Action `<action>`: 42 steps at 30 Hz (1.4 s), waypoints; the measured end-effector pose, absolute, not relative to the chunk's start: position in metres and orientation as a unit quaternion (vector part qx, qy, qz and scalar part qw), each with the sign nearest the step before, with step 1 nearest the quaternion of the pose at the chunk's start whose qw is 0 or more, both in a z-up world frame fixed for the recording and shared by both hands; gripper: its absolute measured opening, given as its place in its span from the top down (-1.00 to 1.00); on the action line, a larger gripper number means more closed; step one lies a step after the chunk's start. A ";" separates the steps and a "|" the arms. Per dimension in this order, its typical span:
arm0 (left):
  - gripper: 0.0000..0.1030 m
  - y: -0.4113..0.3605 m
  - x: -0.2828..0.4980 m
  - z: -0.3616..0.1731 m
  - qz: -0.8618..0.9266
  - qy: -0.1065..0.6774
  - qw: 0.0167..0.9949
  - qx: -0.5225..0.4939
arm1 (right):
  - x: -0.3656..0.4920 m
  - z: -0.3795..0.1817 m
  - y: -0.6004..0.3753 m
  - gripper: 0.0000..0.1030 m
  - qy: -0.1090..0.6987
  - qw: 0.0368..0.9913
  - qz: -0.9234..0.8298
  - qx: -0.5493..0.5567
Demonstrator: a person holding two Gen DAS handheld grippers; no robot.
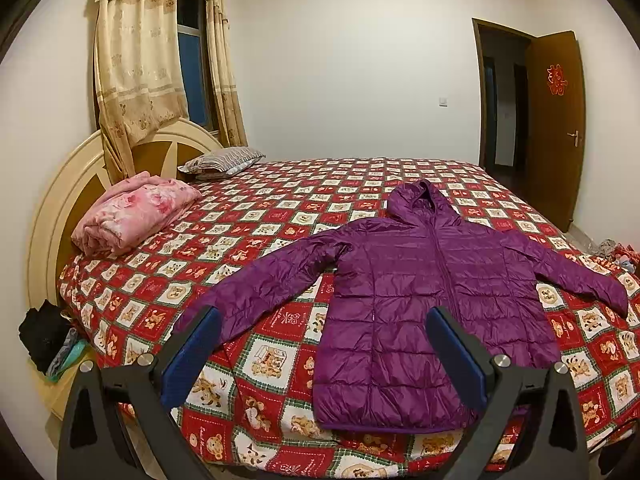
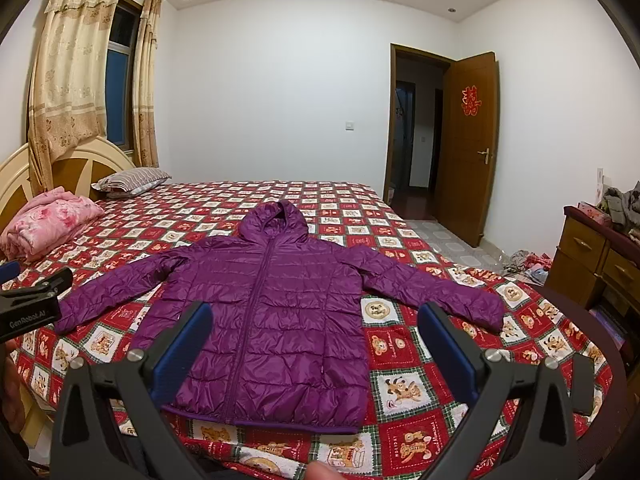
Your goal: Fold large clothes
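A purple hooded puffer jacket (image 1: 420, 280) lies flat and face up on the bed, zipped, both sleeves spread outward, hood toward the far side. It also shows in the right wrist view (image 2: 276, 304). My left gripper (image 1: 324, 320) is open and empty, held above the jacket's near left side by the left sleeve. My right gripper (image 2: 316, 316) is open and empty, above the jacket's lower right part. The left gripper's body (image 2: 28, 304) shows at the left edge of the right wrist view.
The bed has a red checked cartoon sheet (image 1: 248, 232). A folded pink quilt (image 1: 132, 212) and a striped pillow (image 1: 220, 160) lie by the headboard (image 1: 52, 216). An open wooden door (image 2: 466, 144) is at the right. A wooden dresser (image 2: 592, 252) stands far right.
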State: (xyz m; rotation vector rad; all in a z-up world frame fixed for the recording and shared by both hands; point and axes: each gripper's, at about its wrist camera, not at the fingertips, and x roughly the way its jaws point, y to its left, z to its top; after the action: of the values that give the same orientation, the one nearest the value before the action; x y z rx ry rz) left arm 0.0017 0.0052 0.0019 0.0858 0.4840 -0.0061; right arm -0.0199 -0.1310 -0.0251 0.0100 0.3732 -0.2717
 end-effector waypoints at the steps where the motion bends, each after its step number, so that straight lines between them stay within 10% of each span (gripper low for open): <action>1: -0.98 0.006 0.002 0.002 -0.003 0.240 0.970 0.042 | -0.020 -0.025 -0.132 -1.00 0.185 0.974 -0.134 0.005; 42: -0.98 0.000 0.003 0.002 -0.005 0.236 0.971 0.039 | -0.016 -0.029 -0.129 -1.00 0.189 0.973 -0.131 0.005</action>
State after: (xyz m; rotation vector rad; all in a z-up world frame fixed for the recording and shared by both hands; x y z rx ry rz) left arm 0.0034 0.0004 0.0018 0.0789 0.4770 -0.0105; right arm -0.0161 -0.1291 -0.0288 0.0106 0.3809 -0.2650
